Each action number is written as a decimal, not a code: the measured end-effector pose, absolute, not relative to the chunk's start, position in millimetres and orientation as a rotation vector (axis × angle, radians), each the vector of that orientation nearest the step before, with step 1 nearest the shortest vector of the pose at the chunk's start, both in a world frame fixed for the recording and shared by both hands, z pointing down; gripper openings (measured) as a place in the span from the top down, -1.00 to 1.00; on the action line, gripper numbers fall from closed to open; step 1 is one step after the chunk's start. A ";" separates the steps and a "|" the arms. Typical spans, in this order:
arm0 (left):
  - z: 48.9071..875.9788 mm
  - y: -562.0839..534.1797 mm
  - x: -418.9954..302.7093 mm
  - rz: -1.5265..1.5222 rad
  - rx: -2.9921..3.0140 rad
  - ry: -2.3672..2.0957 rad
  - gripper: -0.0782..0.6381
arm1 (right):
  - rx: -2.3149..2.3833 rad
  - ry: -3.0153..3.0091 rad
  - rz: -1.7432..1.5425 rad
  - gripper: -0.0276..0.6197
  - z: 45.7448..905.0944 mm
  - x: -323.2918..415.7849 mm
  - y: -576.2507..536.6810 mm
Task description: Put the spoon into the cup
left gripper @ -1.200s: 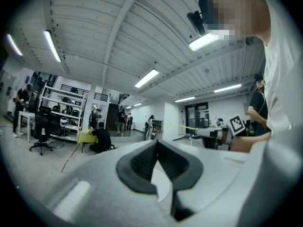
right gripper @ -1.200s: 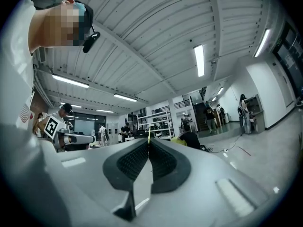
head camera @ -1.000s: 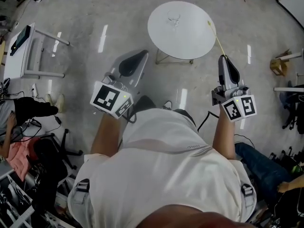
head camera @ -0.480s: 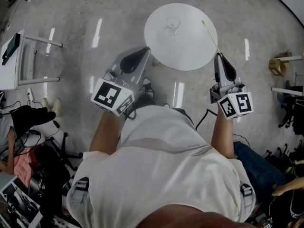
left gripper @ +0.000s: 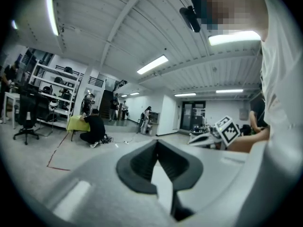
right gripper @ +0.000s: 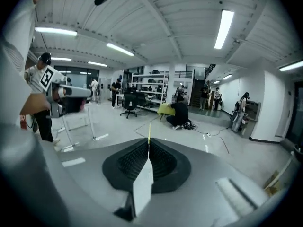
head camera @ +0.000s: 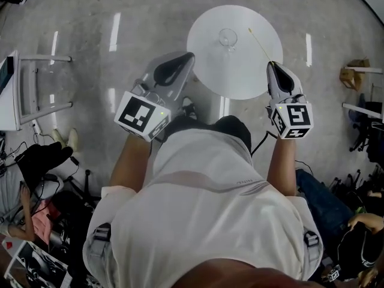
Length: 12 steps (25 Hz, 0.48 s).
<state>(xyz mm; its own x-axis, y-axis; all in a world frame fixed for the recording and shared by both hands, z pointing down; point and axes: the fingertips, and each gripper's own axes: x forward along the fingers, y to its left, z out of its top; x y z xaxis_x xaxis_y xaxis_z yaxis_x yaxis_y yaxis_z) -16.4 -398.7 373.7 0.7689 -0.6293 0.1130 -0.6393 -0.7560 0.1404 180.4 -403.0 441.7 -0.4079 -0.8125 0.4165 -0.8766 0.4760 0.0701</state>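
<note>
A clear stemmed glass cup (head camera: 227, 38) stands near the middle of a round white table (head camera: 210, 53). My right gripper (head camera: 273, 65) is shut on a thin yellow spoon (head camera: 259, 44); its handle runs from the jaw tips up over the table's right part, right of the cup. In the right gripper view the spoon (right gripper: 149, 132) shows as a short yellow sliver past the closed jaw tips. My left gripper (head camera: 183, 59) hangs at the table's left edge, jaws together with nothing in them (left gripper: 157, 143). The spoon's bowl end is too small to make out.
A white desk on metal legs (head camera: 15, 95) stands at the far left. Dark bags, cables and seated people crowd the lower left and right edges. A small brown stool (head camera: 354, 74) sits at the right. A crouching person (right gripper: 179, 112) is far across the floor.
The person has stepped toward the round table. Both grippers moved forward with them, and the spoon now reaches over the tabletop near the cup. Neither gripper's jaws changed.
</note>
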 end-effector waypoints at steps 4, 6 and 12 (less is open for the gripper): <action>378.3 -421.4 -16.9 0.086 2.771 -1.021 0.78 | 1.289 -2.208 0.248 0.88 480.5 176.1 -431.7; 382.0 -429.7 -12.5 0.097 2.757 -1.036 0.78 | 1.221 -2.164 0.253 0.88 498.6 177.4 -444.8; 395.7 -448.8 5.6 0.127 2.692 -1.103 0.78 | 1.003 -2.087 0.317 0.88 569.7 176.1 -485.1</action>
